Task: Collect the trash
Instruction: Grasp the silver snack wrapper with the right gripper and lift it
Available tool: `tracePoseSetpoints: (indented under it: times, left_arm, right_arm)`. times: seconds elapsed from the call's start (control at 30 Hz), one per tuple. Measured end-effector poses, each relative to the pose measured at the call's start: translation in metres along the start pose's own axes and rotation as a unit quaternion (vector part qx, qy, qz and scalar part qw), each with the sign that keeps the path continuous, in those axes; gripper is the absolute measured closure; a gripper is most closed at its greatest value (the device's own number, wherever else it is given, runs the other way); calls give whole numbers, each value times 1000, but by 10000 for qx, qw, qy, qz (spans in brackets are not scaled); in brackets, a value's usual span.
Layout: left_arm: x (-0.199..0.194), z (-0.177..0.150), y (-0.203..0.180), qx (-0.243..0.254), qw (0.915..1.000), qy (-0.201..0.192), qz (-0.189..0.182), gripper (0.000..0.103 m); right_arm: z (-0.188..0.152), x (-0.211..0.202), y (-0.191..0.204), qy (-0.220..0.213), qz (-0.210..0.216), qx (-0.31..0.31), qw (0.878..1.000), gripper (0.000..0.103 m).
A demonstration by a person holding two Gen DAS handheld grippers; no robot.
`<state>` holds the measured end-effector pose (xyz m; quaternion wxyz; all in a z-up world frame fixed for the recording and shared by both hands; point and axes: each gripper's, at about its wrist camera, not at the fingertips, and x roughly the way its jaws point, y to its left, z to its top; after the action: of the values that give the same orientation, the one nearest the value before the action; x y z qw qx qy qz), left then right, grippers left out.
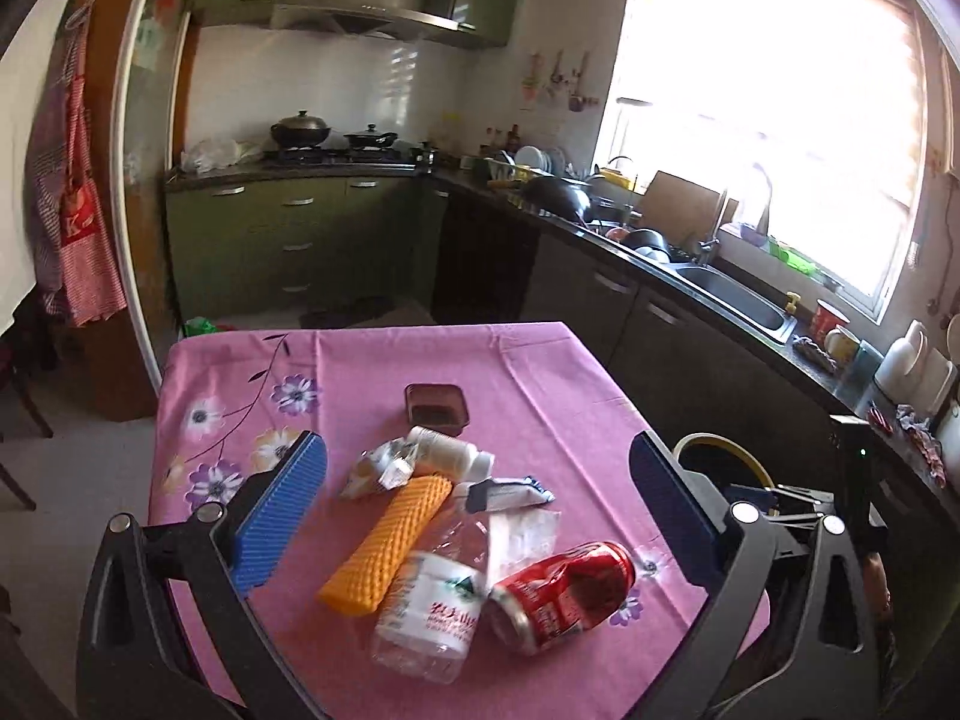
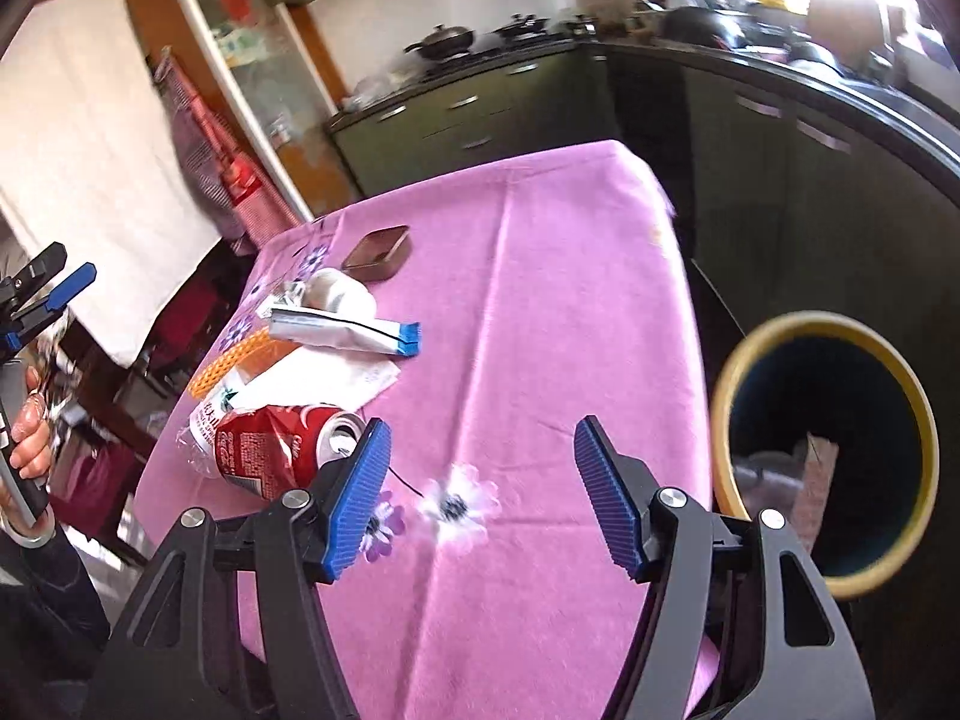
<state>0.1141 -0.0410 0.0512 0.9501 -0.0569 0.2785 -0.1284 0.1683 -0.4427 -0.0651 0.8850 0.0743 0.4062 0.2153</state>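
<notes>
Currently both the left gripper (image 1: 477,507) and the right gripper (image 2: 480,495) stand spread apart, empty, above the table (image 2: 540,276). Trash is piled there; the crushed red can (image 1: 561,594) lies touching the plastic bottle (image 1: 429,612). Risk: grasping the can may roll the bottle off the near edge. The bin (image 2: 825,453) interior is dark, its contents unclear.

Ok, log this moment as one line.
left claw: open, over trash pile | right claw: open, empty | crushed can: on table | bin: beside table
</notes>
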Motion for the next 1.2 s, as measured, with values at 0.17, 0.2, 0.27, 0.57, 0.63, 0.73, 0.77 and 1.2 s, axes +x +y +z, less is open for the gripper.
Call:
tracePoseSetpoints:
  times: [0.17, 0.2, 0.27, 0.57, 0.63, 0.73, 0.77, 1.2]
  left_arm:
    - [-7, -21, 29, -253, 9995, 41, 166, 7]
    - [-6, -24, 33, -271, 9994, 59, 207, 7]
    - [-3, -29, 37, -308, 9992, 118, 236, 7]
    - [21, -40, 51, -506, 9976, 426, 201, 7]
    - [23, -41, 52, -526, 9974, 453, 183, 7]
    - [27, -40, 54, -535, 9972, 497, 176, 7]
    - [29, -40, 54, -540, 9970, 518, 179, 7]
    - [34, -40, 51, -510, 9963, 687, 90, 7]
  right_arm:
    - [38, 57, 35, 508, 385, -806, 9947, 52]
    - [45, 70, 41, 630, 481, -935, 9925, 53]
    - [50, 91, 49, 813, 632, -1162, 9879, 54]
    - [58, 163, 78, 1360, 770, -2148, 9641, 54]
    - [58, 169, 82, 1394, 771, -2315, 9597, 52]
    - [61, 176, 91, 1291, 725, -2609, 9539, 45]
    - [63, 179, 93, 1276, 722, -2678, 9522, 45]
    - [72, 208, 103, 1512, 1112, -3086, 9325, 61]
